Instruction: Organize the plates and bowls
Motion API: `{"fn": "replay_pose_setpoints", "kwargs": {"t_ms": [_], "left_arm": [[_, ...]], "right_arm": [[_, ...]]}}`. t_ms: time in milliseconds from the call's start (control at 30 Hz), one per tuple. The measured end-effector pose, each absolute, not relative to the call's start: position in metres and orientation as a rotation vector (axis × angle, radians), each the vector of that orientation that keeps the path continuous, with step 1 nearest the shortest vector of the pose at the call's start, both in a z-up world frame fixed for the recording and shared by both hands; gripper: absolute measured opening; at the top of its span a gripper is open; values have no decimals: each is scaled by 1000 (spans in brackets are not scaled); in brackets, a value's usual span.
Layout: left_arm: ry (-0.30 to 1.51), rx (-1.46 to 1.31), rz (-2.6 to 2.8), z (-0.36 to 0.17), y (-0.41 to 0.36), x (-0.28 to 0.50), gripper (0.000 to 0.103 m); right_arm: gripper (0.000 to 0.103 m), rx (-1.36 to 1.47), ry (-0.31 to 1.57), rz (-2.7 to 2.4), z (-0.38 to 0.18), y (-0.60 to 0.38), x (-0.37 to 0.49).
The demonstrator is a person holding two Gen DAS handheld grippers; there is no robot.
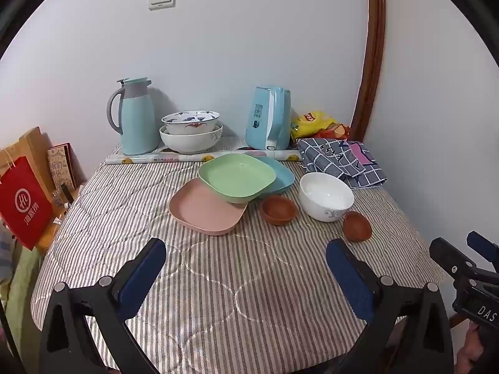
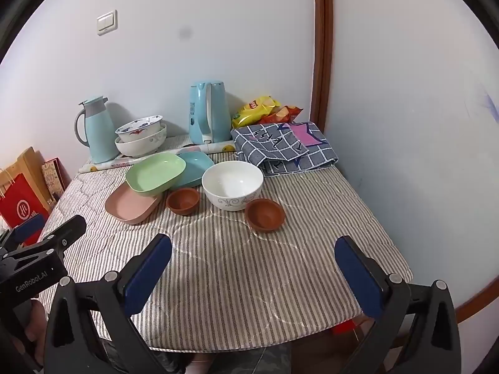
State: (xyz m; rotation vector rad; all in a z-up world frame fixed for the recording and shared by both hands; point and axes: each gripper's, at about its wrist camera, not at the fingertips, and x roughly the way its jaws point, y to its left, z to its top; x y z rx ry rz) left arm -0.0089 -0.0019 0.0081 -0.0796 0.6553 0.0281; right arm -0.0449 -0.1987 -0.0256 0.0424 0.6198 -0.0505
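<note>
Hovering spread and empty over the surface's [image 1: 218, 280] near edge, both: left hand-held gripper [image 1: 246, 257], right hand-held gripper [image 2: 253, 254]; green plate [image 1: 237, 177] tilted across pink plate [image 1: 205, 208] mid-surface.

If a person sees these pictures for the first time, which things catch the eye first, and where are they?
The pile of three coloured plates at mid-table: the green plate lies tilted across the pink plate and the blue plate. To their right stands a white bowl between two small brown bowls. Both open tongs hover over the near, bare striped cloth.
</note>
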Motion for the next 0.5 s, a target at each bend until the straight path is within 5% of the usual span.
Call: {"fn": "replay_pose_setpoints", "kwargs": {"t_ms": [500], "left_arm": [[656, -78, 28, 5, -3, -10, 103]], "right_arm": [[103, 43, 618, -46, -26, -199, -46]]}}
